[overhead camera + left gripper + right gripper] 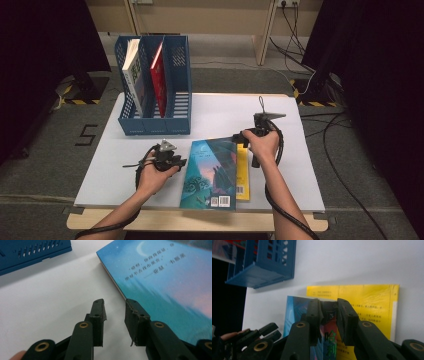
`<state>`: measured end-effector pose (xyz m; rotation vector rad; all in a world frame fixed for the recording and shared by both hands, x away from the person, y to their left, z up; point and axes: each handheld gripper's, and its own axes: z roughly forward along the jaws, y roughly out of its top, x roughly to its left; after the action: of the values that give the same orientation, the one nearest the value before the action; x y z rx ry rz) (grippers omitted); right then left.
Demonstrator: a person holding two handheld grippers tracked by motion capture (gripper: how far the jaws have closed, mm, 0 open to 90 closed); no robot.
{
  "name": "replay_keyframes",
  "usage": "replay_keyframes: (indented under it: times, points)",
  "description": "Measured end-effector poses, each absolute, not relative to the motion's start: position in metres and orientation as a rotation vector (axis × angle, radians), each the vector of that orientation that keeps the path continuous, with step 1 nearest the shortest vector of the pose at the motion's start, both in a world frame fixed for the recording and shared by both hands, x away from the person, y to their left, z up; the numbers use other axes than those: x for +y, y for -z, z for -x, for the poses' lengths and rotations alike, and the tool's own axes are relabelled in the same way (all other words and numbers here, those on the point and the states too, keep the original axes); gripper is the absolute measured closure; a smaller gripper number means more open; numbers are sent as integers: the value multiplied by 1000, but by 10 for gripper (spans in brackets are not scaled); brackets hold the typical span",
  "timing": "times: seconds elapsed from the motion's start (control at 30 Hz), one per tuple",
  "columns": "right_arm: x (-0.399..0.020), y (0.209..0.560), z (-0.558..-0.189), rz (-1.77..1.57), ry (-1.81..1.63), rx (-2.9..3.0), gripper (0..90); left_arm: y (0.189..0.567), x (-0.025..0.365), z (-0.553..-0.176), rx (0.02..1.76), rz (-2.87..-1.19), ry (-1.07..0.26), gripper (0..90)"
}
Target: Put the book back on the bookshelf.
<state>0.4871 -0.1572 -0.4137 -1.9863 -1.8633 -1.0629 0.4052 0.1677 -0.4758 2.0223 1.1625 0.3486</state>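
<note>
The blue book point(210, 172) lies flat on the white table point(290, 150), near its front edge, overlapping a yellow book point(242, 172) whose strip shows along its right side. Its long axis runs from the front edge toward the back of the table, leaning slightly right at the far end. A barcode and a small square code sit at the near end of its cover in the high view. In the left gripper view the cover point(165, 285) carries white Chinese lines under a pale crescent moon; they are too soft to read with certainty. In the right gripper view the spine point(329, 327) shows a white "5" and green Chinese characters below it. The yellow book point(362, 300) bears small dark print, too small to read.

The right gripper point(243, 137) is at the blue book's far right corner; its jaws sit on either side of the spine, narrowly apart, pads at or close against it; whether they press I cannot tell. The left gripper point(181, 162) is just left of the book, its jaws a little apart over bare table with nothing between them.

A blue file rack point(155, 85) stands at the back left with a white book point(132, 75) and a red book point(157, 77) upright in it
</note>
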Motion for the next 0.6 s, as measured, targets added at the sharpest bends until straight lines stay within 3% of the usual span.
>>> replay_keyframes:
  times: [0.27, 0.6]
  points:
    - [-158, 388, -491, 2063, 1117, -1909, 740, 476, 153, -408, 1118, -2033, -323, 657]
    - [-157, 390, -490, 2061, 1104, -1945, 719, 486, 144, -411, 1099, -2100, -319, 698]
